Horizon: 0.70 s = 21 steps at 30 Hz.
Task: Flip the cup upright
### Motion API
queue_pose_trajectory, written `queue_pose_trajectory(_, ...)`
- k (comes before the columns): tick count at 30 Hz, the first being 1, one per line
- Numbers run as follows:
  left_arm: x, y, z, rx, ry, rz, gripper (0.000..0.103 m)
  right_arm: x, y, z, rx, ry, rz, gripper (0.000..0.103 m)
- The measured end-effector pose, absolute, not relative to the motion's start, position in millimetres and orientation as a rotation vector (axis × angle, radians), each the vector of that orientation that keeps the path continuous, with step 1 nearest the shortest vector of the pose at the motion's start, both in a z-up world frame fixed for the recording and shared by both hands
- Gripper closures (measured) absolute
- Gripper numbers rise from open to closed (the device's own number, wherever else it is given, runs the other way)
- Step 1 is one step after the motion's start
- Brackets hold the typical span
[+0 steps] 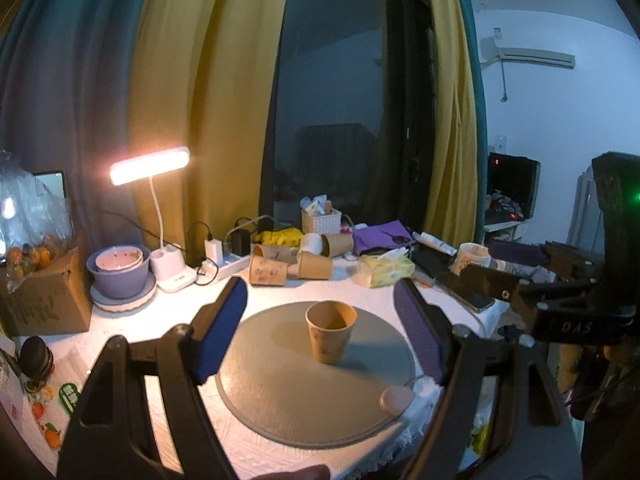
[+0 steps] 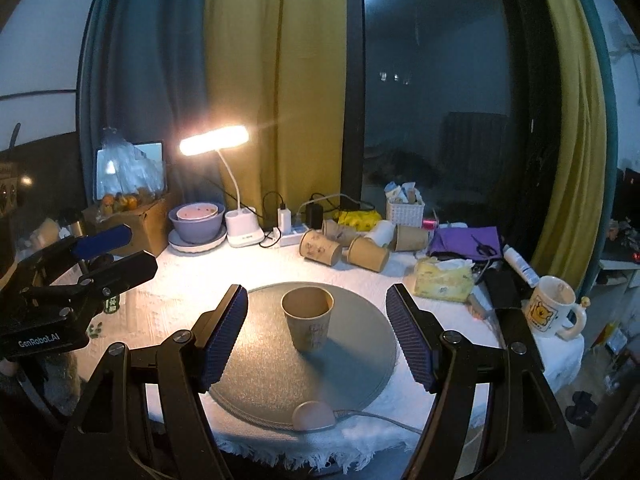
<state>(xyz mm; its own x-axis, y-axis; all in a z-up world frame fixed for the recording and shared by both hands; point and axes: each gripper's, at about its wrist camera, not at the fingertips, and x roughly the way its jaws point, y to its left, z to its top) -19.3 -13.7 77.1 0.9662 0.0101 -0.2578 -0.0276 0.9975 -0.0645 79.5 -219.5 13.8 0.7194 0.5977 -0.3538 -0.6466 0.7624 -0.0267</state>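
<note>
I am looking down both sets of fingers at a brown paper cup (image 2: 307, 317) that is standing mouth-up near the middle of the round grey mat (image 2: 360, 360) on the white-clothed table (image 2: 180, 304). Judging from that, the flip is already done and nothing is left but to keep clear of it.

The right gripper (image 2: 318, 334) is gaping wide with nothing between its blue pads (image 2: 226, 336); the cup is sitting beyond and between them, apart from both. The left gripper (image 1: 320, 334) is likewise spread wide and holding nothing, with the cup ahead of it and untouched.

I am treating the cup as very light and thin-walled (it looks empty, so there is no weight to steady it). A brush from either finger would likely tip or skid it across the smooth mat. If I need to take it again, I am planning to close on opposite sides of the wall around mid-height, gently, since a hard squeeze near the open rim would probably buckle the paper into an oval. The base ring is the stiffer part, but it is narrow and harder to reach.

More paper cups (image 2: 320, 249) are lying on their sides behind the mat, near the lit desk lamp (image 2: 214, 141).
</note>
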Motion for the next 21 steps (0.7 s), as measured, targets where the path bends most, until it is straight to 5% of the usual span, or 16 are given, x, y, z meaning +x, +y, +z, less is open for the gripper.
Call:
queue_pose_trajectory(13, -33, -16, 92, -0.056, 0.219, 0.021, 0.024, 60, -224, 31, -0.164, 0.275, 0.685, 0.028)
queue_pose_trajectory(15, -35, -15, 93, -0.062, 0.212, 0.015, 0.007, 59, -224, 32, -0.166, 0.271, 0.685, 0.028)
queue_pose_trajectory(21, -40, -17, 94, -0.064, 0.202, 0.008, 0.007, 58, -223, 31, -0.167, 0.269, 0.687, 0.028)
